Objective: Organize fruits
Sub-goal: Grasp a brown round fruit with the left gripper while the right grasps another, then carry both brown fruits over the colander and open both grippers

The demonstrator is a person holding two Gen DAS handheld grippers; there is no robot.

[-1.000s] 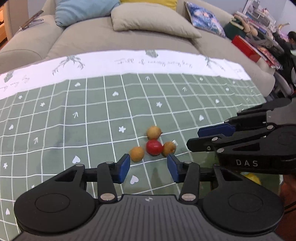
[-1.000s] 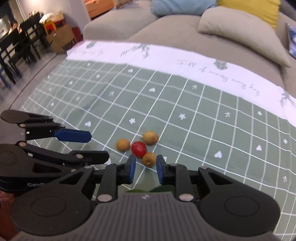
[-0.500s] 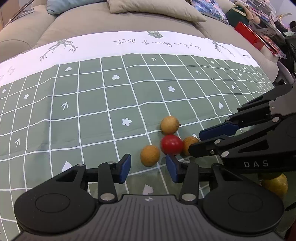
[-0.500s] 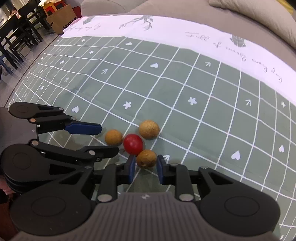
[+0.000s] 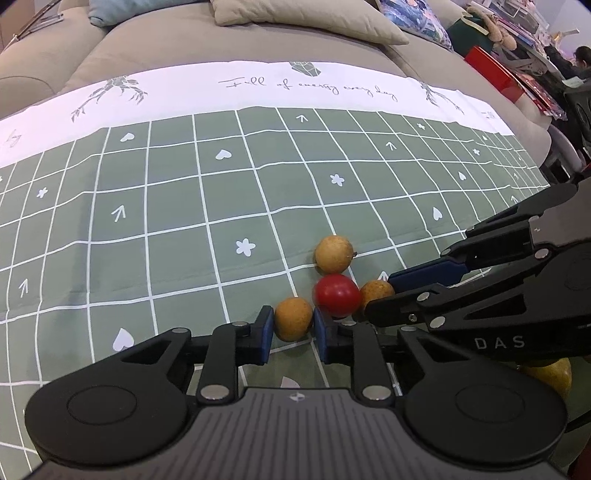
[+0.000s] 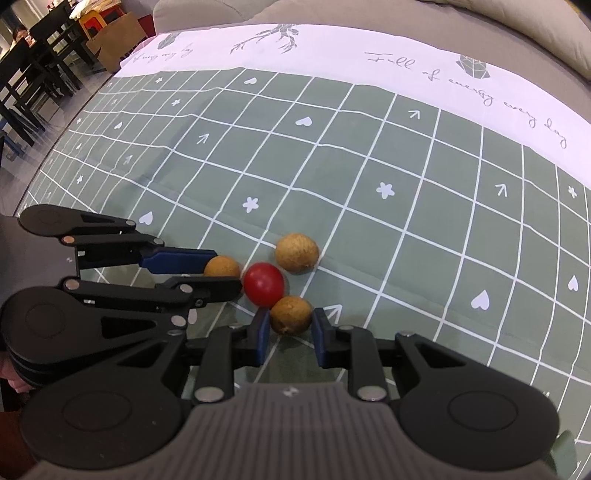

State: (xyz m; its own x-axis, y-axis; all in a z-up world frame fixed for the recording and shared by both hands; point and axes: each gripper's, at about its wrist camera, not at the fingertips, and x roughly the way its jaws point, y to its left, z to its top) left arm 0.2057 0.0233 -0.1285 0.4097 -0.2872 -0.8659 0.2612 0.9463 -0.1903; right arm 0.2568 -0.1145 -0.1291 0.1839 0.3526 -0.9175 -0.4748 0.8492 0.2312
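Three small tan round fruits and one red cherry tomato (image 5: 337, 295) lie bunched on the green checked tablecloth (image 5: 177, 221). My left gripper (image 5: 293, 326) is open with its blue pads on either side of the nearest tan fruit (image 5: 293, 318). My right gripper (image 6: 288, 326) is open around another tan fruit (image 6: 290, 314), which touches the tomato (image 6: 263, 284). The third tan fruit (image 6: 296, 252) lies just beyond. The right gripper shows in the left wrist view (image 5: 384, 295), the left gripper in the right wrist view (image 6: 221, 271).
A yellow fruit (image 5: 550, 376) lies partly hidden under the right gripper at the lower right. A grey sofa with cushions (image 5: 303, 18) stands behind the table. Dark chairs (image 6: 33, 62) stand off the table's left side.
Both grippers have moved forward and down toward the fruits. Each now has a tan fruit between its open fingers. The fruits have not moved.
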